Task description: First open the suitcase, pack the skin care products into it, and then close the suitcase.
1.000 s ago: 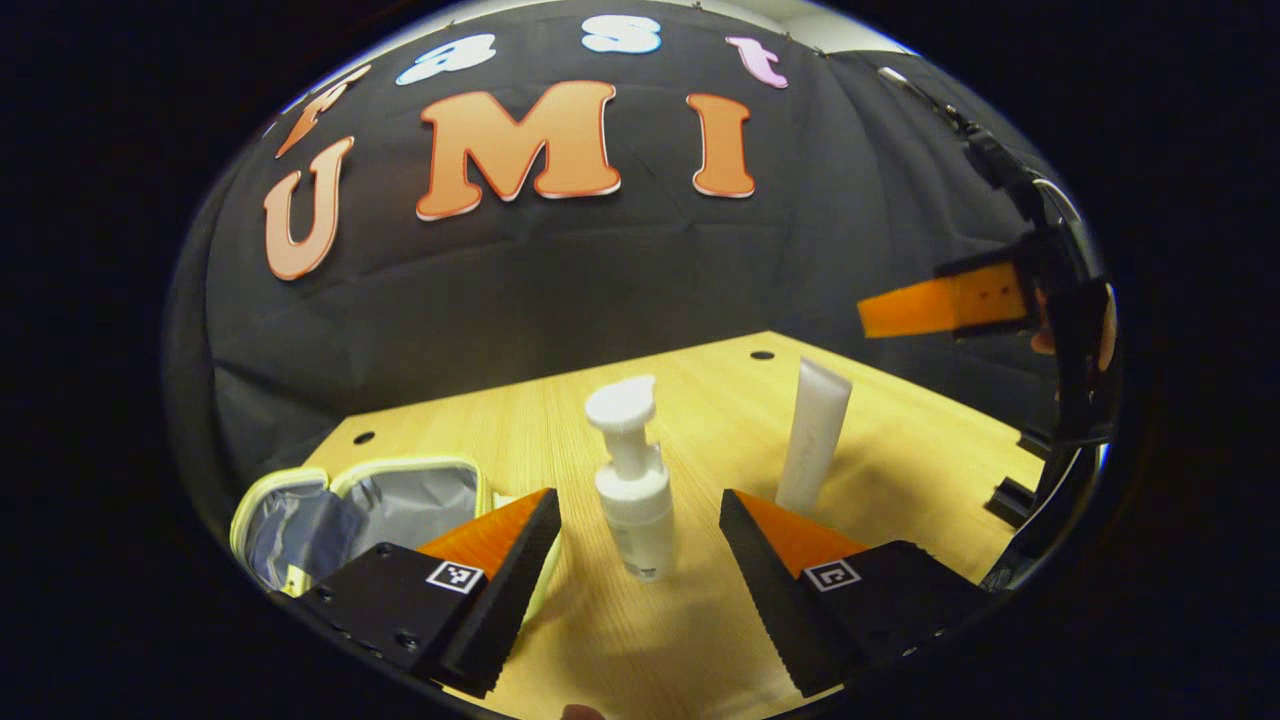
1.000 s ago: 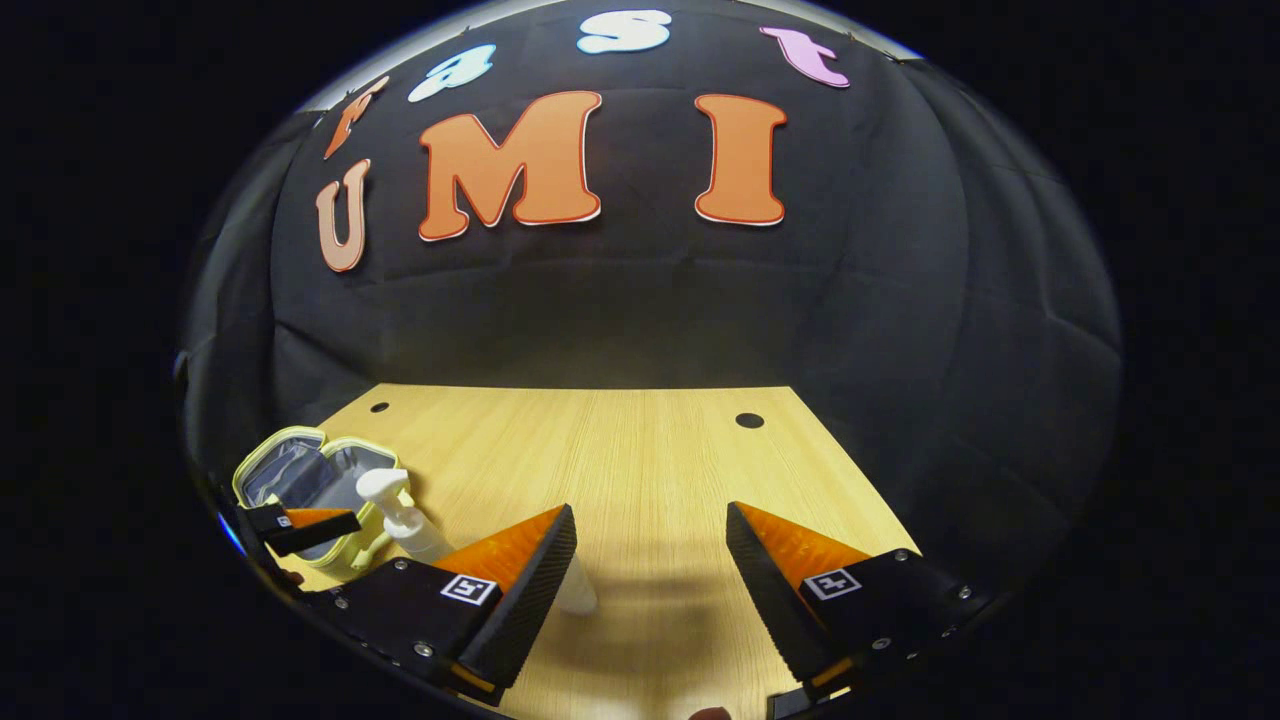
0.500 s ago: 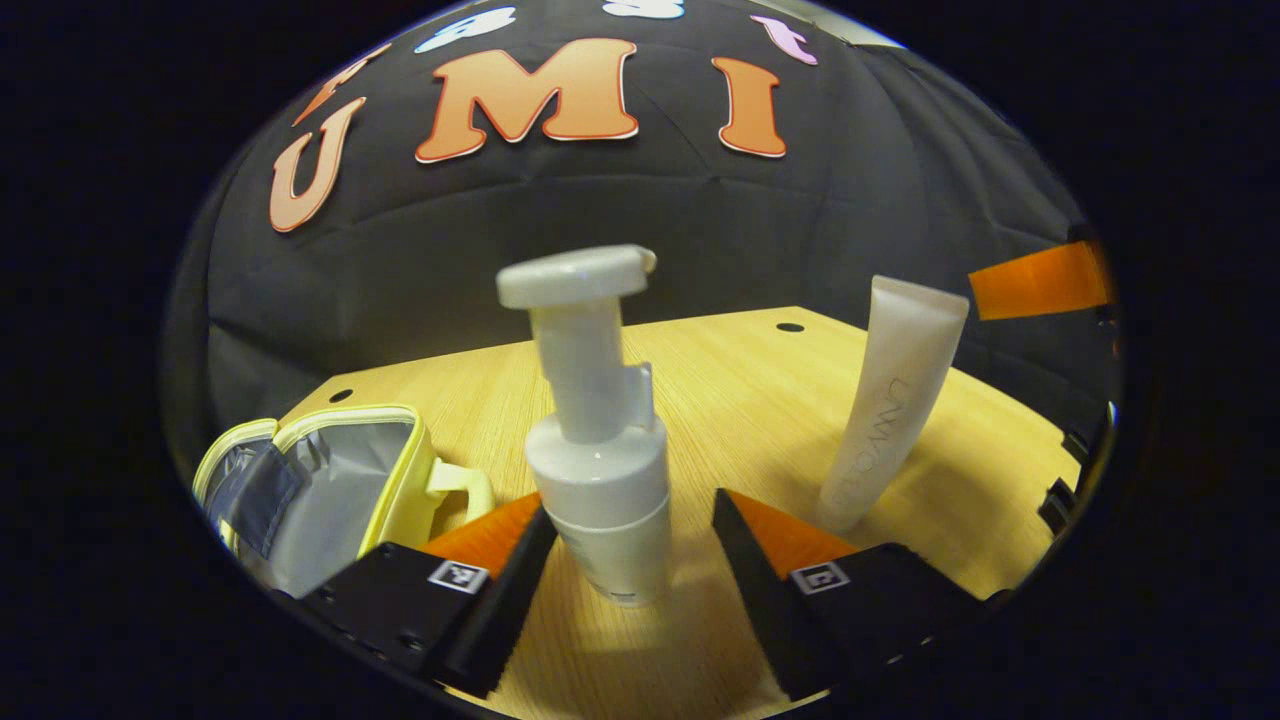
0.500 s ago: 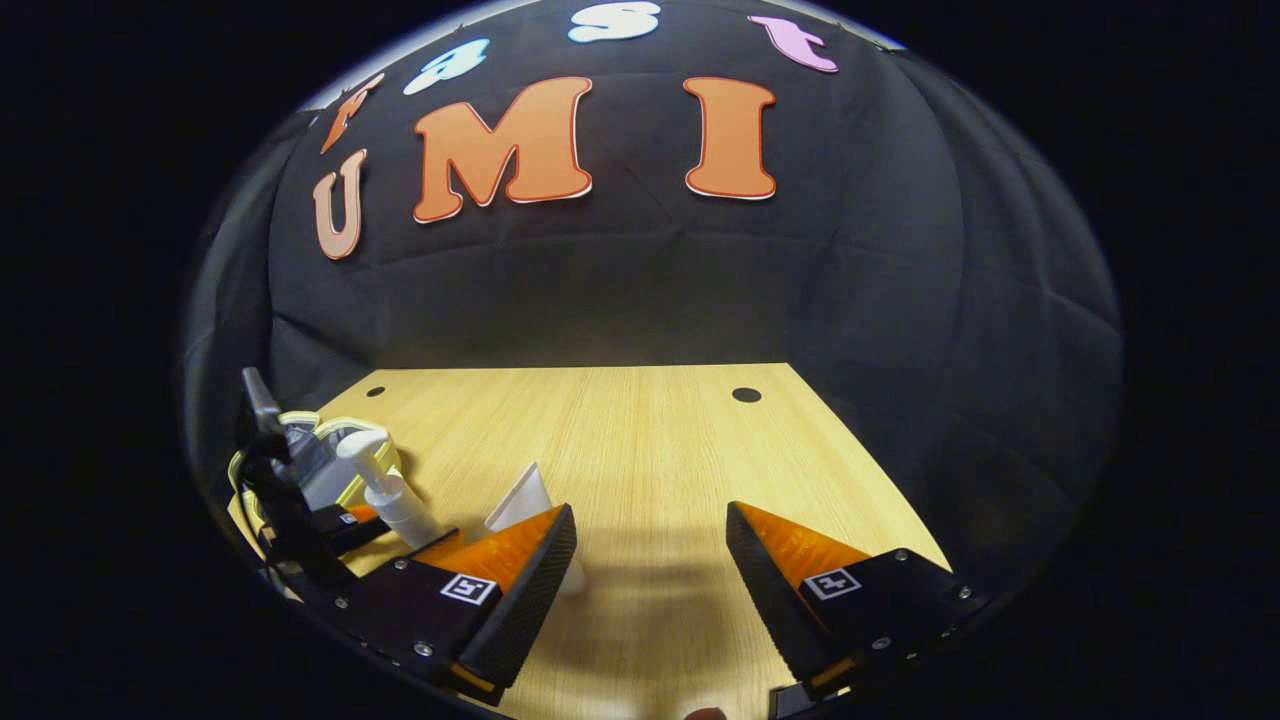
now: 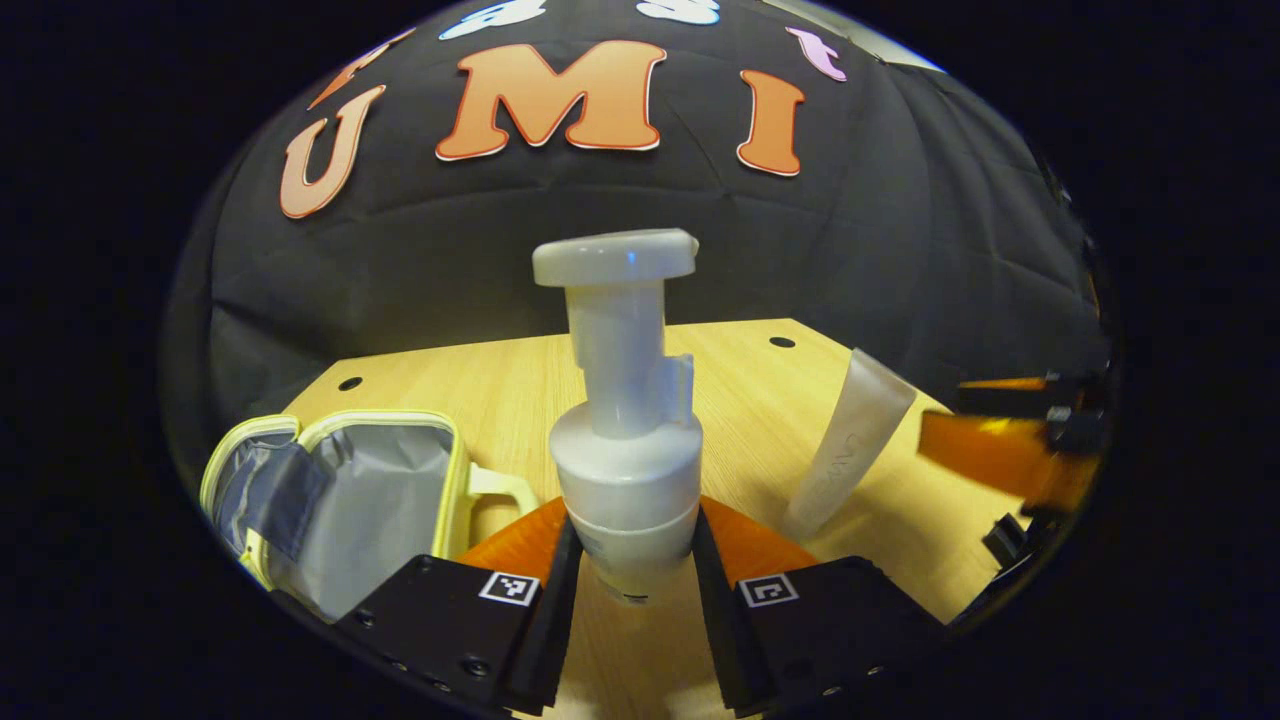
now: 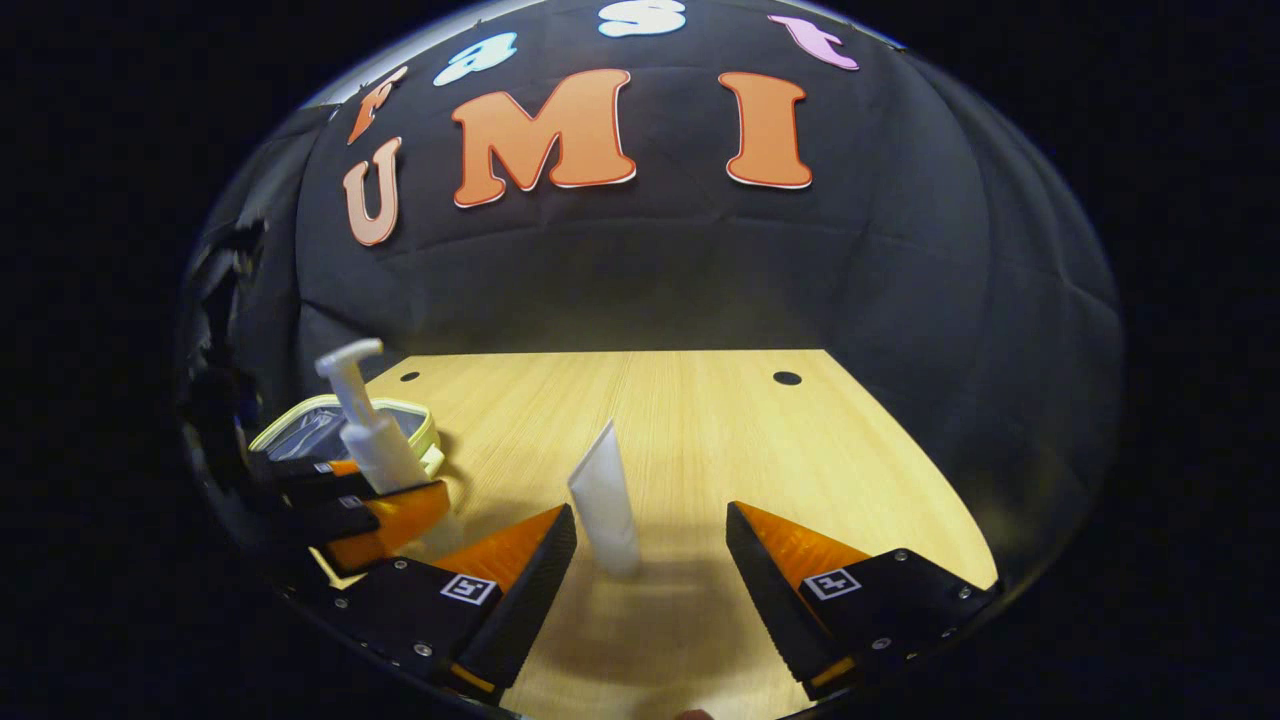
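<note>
A white pump bottle (image 5: pixel 628 440) stands upright on the wooden table, and my left gripper (image 5: pixel 628 560) is shut on its lower body, a finger pressing each side. The right gripper view has the same bottle (image 6: pixel 368 430) at the left with those fingers around it. A white tube (image 6: pixel 608 498) stands on its cap just ahead of my right gripper (image 6: pixel 650 545), which is open, the tube closer to its left finger. The tube (image 5: pixel 850 455) leans at the right of the left gripper view. The small yellow-trimmed suitcase (image 5: pixel 340 500) lies open at the left, grey lining showing.
The wooden table (image 6: pixel 700 420) runs back to the black cloth wall, with small round holes near its far corners. My right gripper shows blurred at the right edge of the left gripper view. The open case (image 6: pixel 330 430) lies behind the pump bottle.
My left gripper has closed in on the pump bottle and shut on it. My right gripper has moved left, bringing the tube between and ahead of its open fingers.
</note>
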